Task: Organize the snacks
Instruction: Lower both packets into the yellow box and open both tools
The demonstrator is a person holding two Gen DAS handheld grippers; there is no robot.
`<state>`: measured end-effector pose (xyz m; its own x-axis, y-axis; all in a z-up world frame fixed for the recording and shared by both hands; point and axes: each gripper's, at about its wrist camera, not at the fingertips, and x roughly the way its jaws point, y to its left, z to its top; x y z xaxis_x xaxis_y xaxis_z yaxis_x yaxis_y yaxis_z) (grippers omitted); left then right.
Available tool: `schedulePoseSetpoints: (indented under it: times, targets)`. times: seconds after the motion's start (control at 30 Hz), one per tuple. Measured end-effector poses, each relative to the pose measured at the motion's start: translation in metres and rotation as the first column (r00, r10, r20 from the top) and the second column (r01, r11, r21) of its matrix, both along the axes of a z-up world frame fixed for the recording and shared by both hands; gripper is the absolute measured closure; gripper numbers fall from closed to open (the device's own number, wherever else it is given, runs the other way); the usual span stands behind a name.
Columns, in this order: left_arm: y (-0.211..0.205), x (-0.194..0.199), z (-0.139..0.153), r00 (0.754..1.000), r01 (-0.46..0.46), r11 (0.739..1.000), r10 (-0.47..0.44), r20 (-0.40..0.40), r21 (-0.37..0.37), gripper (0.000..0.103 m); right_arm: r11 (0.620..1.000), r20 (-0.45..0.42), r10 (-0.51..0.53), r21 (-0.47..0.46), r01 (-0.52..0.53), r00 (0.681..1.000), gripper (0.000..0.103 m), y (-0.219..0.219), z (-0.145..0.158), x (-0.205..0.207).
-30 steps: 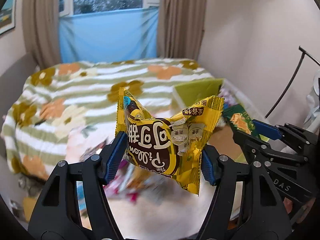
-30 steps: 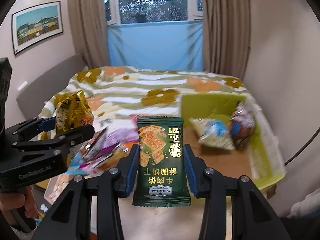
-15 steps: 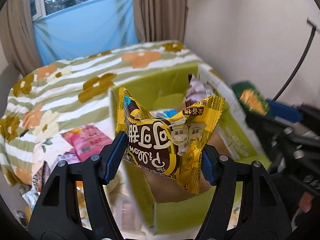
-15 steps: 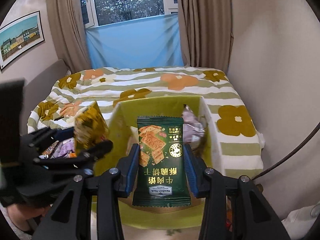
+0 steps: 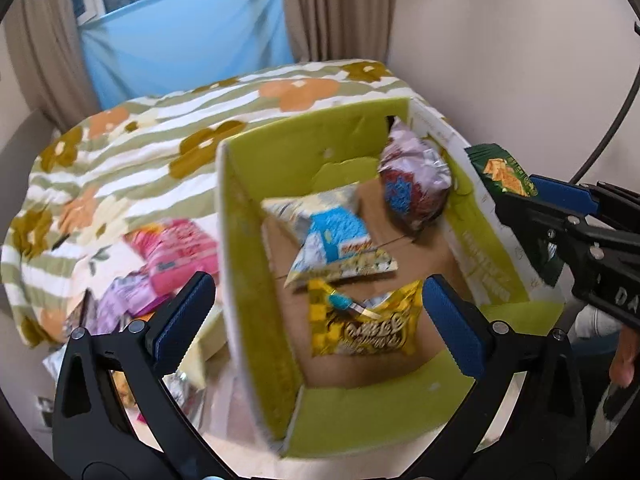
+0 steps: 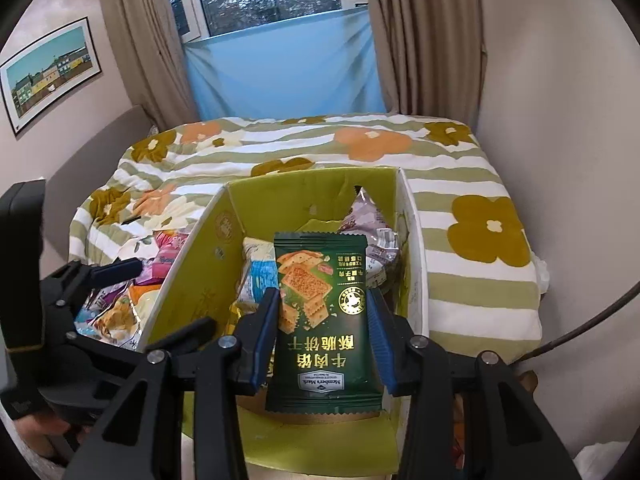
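Bedspread (image 6: 460,168) with green stripes and orange and ochre flowers fills the space beyond both grippers, running back to a blue cloth (image 6: 280,64) under the window. On it sits a green cardboard box (image 5: 248,240), open at the top, directly under and ahead of the two tools.

The left gripper (image 5: 320,316) hangs over the near end of the box with its jaws spread wide — they have just been opening, and nothing is between the blue pads (image 5: 184,320) now. Straight below that gap the yellow snack packet (image 5: 364,324) lies loose on the brown box floor. Just past it a blue-and-white packet (image 5: 336,236) lies flat, and further ahead, toward the right wall of the box, a purple bag (image 5: 412,184) stands propped in the far corner.

The right gripper (image 6: 324,332) is clamped on a dark green cracker packet (image 6: 324,320), held upright over the near edge of the box — its print reads upside down.

Left of the left gripper, outside the box, pink and lilac packets (image 5: 172,256) lie scattered on the bedspread.
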<state>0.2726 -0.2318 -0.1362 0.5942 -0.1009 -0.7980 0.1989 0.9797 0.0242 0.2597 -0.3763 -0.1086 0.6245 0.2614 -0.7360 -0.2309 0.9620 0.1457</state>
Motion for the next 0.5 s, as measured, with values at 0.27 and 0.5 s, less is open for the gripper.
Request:
schedulePoseSetpoints:
  times: [0.27,0.5]
  targets:
    - [0.035,-0.015,0.001,0.996,-0.079,0.995,0.076,-0.057,-0.064,0.001,0.999,-0.066,0.047,-0.005,-0.048,0.997,0.063,0.013,-0.016,0.013]
    - [0.042,-0.013,-0.010,0.992,-0.094,0.994,0.089,-0.094,-0.052,0.001,0.999,-0.140,0.048,0.004,-0.048,0.989,0.063,0.019,-0.040,0.030]
